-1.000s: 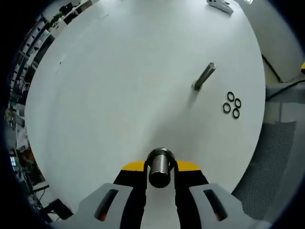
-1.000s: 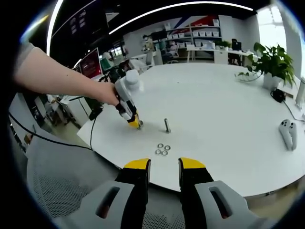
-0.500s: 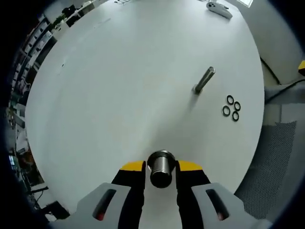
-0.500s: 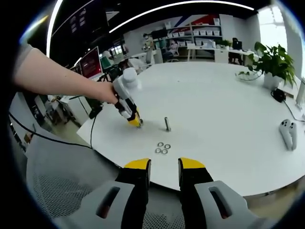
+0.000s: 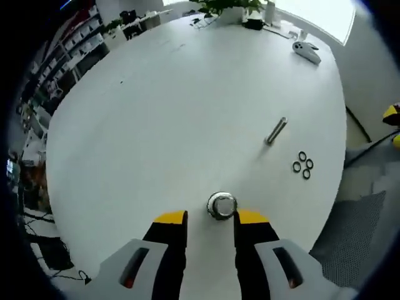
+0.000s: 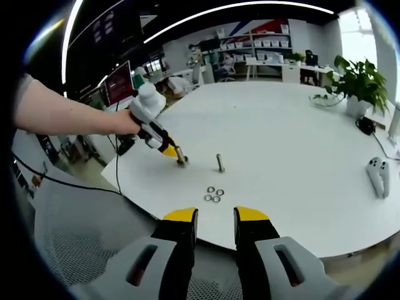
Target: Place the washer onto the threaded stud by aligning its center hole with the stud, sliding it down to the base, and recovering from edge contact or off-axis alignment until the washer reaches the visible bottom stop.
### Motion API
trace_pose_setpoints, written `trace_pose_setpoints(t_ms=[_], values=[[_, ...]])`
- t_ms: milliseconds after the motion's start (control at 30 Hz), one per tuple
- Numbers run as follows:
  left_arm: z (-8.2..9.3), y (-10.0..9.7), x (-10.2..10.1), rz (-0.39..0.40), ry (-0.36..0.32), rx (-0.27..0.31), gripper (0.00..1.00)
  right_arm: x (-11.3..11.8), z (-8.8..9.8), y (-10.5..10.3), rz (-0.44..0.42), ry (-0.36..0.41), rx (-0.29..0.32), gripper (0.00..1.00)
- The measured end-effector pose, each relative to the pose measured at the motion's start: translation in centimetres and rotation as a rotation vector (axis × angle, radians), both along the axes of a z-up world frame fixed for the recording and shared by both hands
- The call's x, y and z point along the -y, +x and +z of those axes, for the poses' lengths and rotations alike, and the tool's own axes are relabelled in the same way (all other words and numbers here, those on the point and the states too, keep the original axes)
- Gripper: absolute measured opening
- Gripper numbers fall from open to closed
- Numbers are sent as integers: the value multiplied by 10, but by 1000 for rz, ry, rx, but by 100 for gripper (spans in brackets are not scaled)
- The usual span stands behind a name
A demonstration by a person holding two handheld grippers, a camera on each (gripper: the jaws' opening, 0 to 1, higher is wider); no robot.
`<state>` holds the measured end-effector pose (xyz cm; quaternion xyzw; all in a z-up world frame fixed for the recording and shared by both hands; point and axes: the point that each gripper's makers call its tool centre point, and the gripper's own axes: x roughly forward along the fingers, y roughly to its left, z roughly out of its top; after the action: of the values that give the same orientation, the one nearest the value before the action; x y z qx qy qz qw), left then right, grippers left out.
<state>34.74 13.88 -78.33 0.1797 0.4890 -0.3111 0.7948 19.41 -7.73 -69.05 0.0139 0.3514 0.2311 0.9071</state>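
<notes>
**Washers untouched, 2 studs on the surface**

A large white round surface [image 6: 300, 137] is seen across the middle of the right gripper view. A white controller-like object [image 6: 377, 174] lies at its right edge and a potted plant [image 6: 357, 81] stands at upper right.

The left hand-held gripper [image 5: 210, 219] is seen at the bottom of its own view with its jaws parted, and nothing is clamped; a metal cylinder [image 5: 222, 205] stands just past the tips, though whether it is touched cannot be told. In the right gripper view it is seen at centre left [image 6: 176, 154]. The right hand-held gripper [image 6: 215, 215] is held narrowly open and empty, off the near edge.

The threaded stud [image 6: 220, 163] stands upright at centre. 4 washers [image 6: 213, 195] lie clustered just below it, flat on the surface.

For the step in hand, 1 washer should be picked by its edge, kept level, and its hole centred over the stud tip before it is lowered.
</notes>
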Motion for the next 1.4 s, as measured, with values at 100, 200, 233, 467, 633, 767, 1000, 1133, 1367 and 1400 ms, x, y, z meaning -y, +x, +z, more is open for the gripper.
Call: trace_pose_setpoints(t_ms=[100, 200, 233, 467, 633, 767, 1000, 1133, 1367, 1400], values=[[5, -16, -10, 28, -15, 5, 25, -1, 0, -1, 5, 1, -1, 25], [13, -20, -13, 77, -81, 26, 25, -1, 0, -1, 7, 4, -1, 25], [16, -22, -14, 90, -100, 31, 24, -2, 0, -1, 7, 5, -3, 25], [44, -36, -26, 159, -207, 104, 24, -2, -1, -2, 11, 4, -6, 25], [69, -51, -32, 228, -296, 146, 27, -2, -1, -2, 12, 4, -3, 25], [81, -66, -37, 219, -298, 174, 28, -2, 2, 0, 4, 11, 12, 25], [102, -83, -52, 249, -361, 206, 29, 4, 0, 0, -31, 0, 0, 25], [115, -94, -61, 268, -405, 222, 29, 7, -2, 0, -44, -7, -9, 25], [126, -117, -74, 302, -453, 259, 28, 10, -5, -1, -55, -24, -28, 25], [126, -119, -76, 305, -451, 264, 28, 10, -5, -1, -58, -23, -29, 25]])
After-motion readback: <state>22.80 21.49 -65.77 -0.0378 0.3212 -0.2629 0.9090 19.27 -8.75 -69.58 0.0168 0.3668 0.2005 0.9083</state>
